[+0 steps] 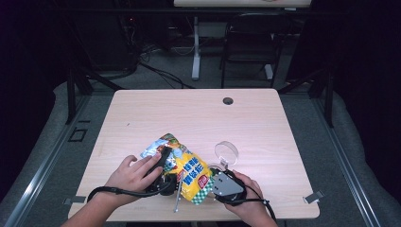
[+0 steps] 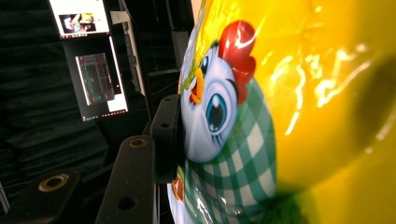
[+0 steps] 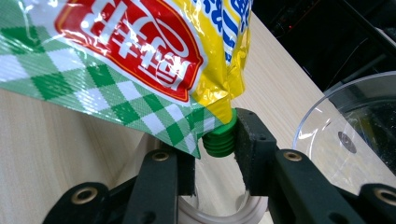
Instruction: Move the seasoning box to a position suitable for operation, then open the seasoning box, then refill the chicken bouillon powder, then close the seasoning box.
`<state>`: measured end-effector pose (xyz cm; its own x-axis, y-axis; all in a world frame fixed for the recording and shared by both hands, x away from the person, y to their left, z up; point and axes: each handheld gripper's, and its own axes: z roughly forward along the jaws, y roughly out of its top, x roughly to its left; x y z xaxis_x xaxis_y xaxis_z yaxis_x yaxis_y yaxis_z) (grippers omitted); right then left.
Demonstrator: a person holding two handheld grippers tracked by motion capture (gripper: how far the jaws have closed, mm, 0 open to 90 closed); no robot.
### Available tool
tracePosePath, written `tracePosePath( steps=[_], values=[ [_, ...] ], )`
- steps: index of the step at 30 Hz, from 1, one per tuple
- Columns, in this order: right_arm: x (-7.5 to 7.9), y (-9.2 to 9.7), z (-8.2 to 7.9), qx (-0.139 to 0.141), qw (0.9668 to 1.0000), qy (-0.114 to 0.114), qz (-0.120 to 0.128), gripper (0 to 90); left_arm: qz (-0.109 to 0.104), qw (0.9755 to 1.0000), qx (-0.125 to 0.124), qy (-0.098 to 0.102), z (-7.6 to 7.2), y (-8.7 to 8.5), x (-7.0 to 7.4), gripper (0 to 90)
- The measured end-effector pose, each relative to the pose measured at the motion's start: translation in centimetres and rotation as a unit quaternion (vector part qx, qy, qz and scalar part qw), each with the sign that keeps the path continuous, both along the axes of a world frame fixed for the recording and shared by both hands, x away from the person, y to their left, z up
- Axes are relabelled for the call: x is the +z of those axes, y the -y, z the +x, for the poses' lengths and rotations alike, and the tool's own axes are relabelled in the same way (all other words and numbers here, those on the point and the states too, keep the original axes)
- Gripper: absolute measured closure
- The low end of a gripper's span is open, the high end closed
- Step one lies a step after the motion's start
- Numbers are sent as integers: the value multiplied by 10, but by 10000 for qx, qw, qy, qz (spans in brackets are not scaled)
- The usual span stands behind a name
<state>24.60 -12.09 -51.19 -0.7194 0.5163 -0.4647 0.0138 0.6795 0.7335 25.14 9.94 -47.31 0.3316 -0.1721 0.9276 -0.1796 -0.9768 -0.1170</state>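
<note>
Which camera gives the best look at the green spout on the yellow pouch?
The right gripper view: the green spout sits close up between the right gripper jaws. The high view shows the whole yellow pouch, its spout too small to make out. The left gripper view shows the pouch's printed side.

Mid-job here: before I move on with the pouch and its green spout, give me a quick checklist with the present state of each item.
1. Left gripper grips the yellow pouch: ok, a pad presses its side.
2. Right gripper on the green spout: cannot tell; one pad touches it.
3. Cap on or off the spout: cannot tell.
4. Clear dish beside the spout: ok.
5. Clear container below the spout: cannot tell, mostly hidden.
6. Table: ok, no spill seen.
</note>
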Motion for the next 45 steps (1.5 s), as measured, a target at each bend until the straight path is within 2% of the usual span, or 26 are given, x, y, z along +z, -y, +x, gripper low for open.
tracePosePath(
  steps=[1, 19, 45],
  values=[
    [0, 0, 0, -6, 10000, -4, -5, 706, 41, 10000, 55, -62, -1, 1, 1, 602],
    [-1, -1, 1, -6, 10000, -36, 15, 706, 216, 9997, 41, -52, 0, 2, 4, 604],
    [0, 1, 2, 8, 10000, -62, 60, 706, 304, 9995, 9, -21, 0, 5, 7, 604]
  ],
)
